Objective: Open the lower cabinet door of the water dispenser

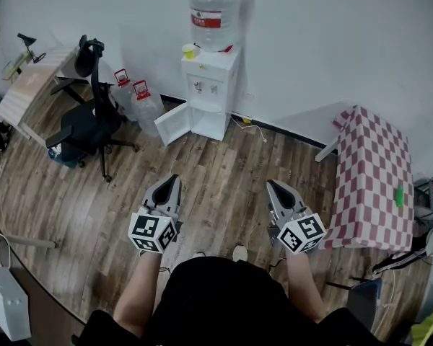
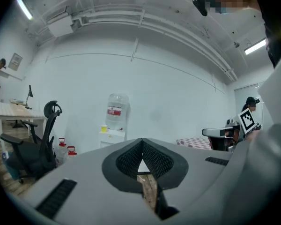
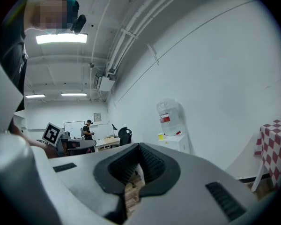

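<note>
Left gripper (image 1: 173, 183) and right gripper (image 1: 273, 187) are held closed and empty, well back from the water dispenser (image 1: 210, 92) at the wall, whose lower cabinet door (image 1: 178, 126) is seen already swung out, so no further pull is judged needed.

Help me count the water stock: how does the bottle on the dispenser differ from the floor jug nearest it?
The bottle sits neck down on top of the dispenser; the floor jug stands upright beside it, neck up. The bottle carries a red and white label; the floor jug has a red fitting on top. The bottle looks larger than the floor jug. Both are clear plastic.
</note>
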`<act>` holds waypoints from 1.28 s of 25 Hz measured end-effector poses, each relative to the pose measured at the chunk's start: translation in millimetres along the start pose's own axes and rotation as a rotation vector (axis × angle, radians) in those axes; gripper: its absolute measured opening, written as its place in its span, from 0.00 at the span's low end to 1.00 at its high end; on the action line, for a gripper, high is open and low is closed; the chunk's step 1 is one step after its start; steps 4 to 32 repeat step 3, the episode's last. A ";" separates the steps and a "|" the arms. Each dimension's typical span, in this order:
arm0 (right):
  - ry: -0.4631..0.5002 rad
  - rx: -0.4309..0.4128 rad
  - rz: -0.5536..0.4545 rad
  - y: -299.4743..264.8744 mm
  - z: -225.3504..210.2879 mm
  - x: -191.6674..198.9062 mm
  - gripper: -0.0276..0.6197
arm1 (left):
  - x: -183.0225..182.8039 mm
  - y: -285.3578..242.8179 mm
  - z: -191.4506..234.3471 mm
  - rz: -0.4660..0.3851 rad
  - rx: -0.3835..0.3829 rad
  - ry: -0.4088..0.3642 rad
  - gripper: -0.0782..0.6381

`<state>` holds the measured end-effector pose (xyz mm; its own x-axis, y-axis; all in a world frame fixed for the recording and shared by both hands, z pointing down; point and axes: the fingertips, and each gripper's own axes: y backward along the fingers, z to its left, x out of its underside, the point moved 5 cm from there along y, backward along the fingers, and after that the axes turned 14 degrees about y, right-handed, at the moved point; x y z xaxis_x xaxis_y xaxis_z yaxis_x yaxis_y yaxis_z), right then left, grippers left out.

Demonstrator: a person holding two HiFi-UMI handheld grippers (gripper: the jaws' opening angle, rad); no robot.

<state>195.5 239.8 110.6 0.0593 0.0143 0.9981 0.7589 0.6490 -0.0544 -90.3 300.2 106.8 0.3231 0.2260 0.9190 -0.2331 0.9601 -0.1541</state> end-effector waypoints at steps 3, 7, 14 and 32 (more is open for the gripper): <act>0.006 -0.001 -0.001 -4.1 3.1 -2.6 0.08 | -5.7 0.5 6.5 -0.007 0.001 -0.006 0.13; 0.006 -0.001 -0.001 -4.1 3.1 -2.6 0.08 | -5.7 0.5 6.5 -0.007 0.001 -0.006 0.13; 0.006 -0.001 -0.001 -4.1 3.1 -2.6 0.08 | -5.7 0.5 6.5 -0.007 0.001 -0.006 0.13; 0.006 -0.001 -0.001 -4.1 3.1 -2.6 0.08 | -5.7 0.5 6.5 -0.007 0.001 -0.006 0.13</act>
